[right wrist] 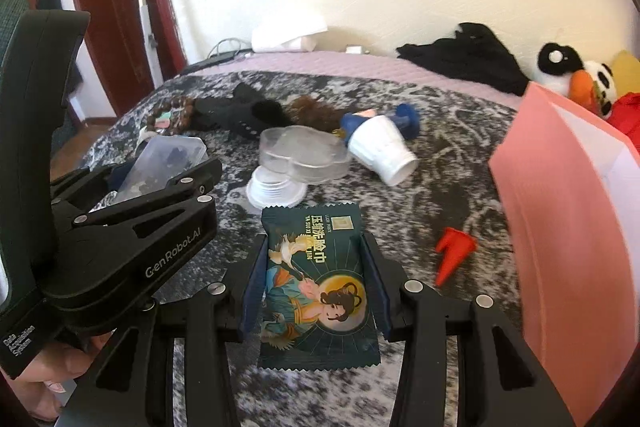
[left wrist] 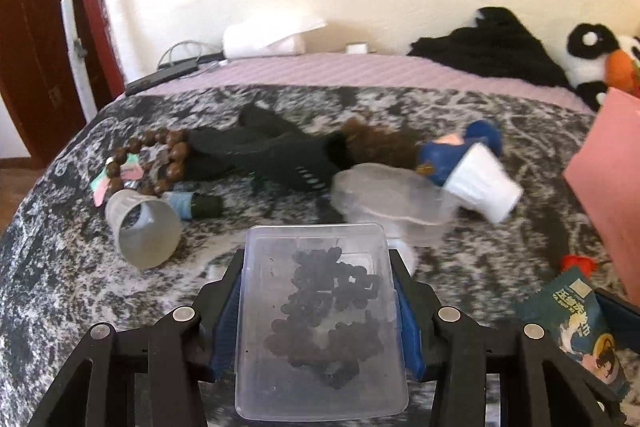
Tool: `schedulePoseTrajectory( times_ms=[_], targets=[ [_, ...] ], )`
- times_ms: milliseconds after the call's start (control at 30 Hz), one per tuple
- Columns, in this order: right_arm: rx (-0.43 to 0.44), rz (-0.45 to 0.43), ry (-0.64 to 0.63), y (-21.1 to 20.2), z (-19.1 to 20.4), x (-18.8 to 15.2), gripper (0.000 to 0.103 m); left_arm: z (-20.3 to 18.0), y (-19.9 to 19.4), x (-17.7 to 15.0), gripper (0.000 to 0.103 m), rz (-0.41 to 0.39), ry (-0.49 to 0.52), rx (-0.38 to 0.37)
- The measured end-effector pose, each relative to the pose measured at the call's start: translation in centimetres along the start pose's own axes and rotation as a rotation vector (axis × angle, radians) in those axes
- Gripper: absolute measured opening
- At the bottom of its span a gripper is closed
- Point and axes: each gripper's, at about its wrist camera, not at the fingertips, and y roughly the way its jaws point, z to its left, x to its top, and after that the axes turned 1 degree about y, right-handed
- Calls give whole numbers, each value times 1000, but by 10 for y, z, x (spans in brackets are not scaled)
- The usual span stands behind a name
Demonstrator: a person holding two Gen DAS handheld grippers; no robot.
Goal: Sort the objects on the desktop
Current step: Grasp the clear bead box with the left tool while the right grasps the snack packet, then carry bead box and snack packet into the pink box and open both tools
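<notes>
**Two grippers loaded, table strewn**

Both grippers hold something. Left gripper (left wrist: 320, 311): jaws clamped on the sides of a clear plastic box (left wrist: 320, 319) containing dark beads, held above the mottled grey cloth (left wrist: 60, 267). Right gripper (right wrist: 316, 291): jaws closed against both edges of a dark green sachet (right wrist: 316, 287) printed with a figure; whether it is lifted or resting on the cloth, cannot tell.

Just beyond: white lid (right wrist: 274, 189), red cone-shaped piece (right wrist: 452, 255), frosted cup on its side (left wrist: 142, 225). Pink box (right wrist: 560, 227) stands open at right edge, a likely bin; its contents are not visible.

Mid-table: clear cloud-shaped container (right wrist: 304, 155), white paper cup tipped over (right wrist: 382, 149) against a blue object (right wrist: 408, 117), small dark bottle (left wrist: 200, 206), wooden bead bracelet (left wrist: 160, 159), black glove (left wrist: 260, 155), brown fur piece (left wrist: 380, 143).

Judgement: sorting incomplete; many items lie loose and ungrouped. Two held pieces need destinations.
</notes>
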Motion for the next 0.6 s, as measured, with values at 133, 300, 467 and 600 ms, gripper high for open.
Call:
schedulePoseTrajectory(
  times_ms=[133, 300, 467, 600],
  targets=[
    [-20, -18, 12, -18, -14, -3, 48, -25, -13, 3, 54, -22, 23, -29],
    [-60, -48, 34, -42, -42, -9, 48, -62, -27, 8, 54, -48, 55, -80],
    [-104, -96, 85, -77, -81, -18, 48, -110, -51, 17, 54, -96, 90, -165],
    [-151, -173, 131, -117, -115, -24, 48, -149, -77, 25, 54, -145, 97, -250]
  ],
)
